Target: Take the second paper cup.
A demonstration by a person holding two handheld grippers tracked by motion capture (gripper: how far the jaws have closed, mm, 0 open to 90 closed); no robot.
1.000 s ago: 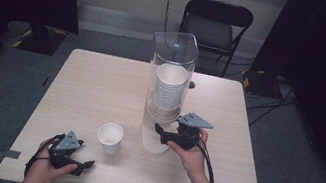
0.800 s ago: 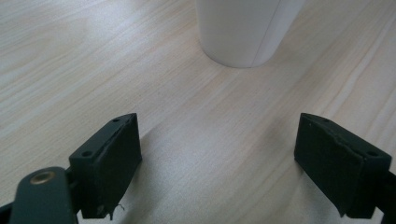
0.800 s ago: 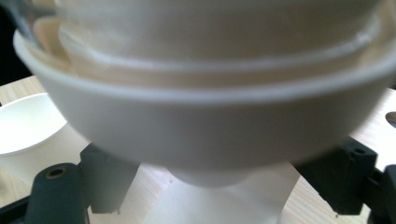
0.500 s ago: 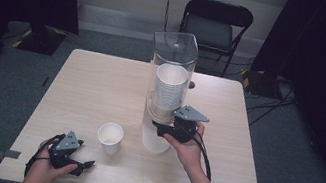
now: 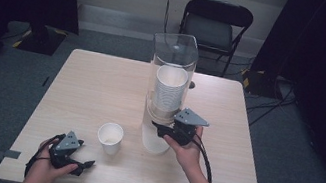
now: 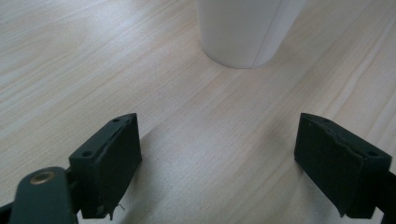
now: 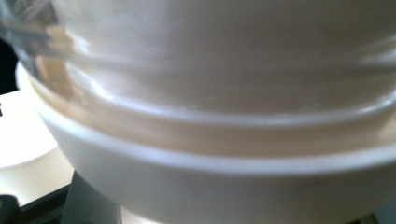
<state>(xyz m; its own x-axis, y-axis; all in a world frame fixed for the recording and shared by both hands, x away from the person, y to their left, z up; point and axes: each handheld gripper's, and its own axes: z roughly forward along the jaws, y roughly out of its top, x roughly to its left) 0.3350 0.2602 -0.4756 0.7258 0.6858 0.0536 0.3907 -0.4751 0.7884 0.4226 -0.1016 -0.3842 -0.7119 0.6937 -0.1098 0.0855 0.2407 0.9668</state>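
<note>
Left gripper idle near a lone cup — right one up against the cup dispenser.

My left gripper (image 5: 69, 155) rests at the table's (image 5: 102, 81) 7 o'clock, jaws spread wide, empty; the single paper cup (image 5: 110, 137) stands at its 1 o'clock, upright, seemingly empty — light and crushable, so I'd pinch its wall gently. At centre, the clear dispenser (image 5: 173, 63) holds a nested cup stack (image 5: 169, 88). My right gripper (image 5: 164, 131) presses at its base; I cannot tell its jaw state.
</note>
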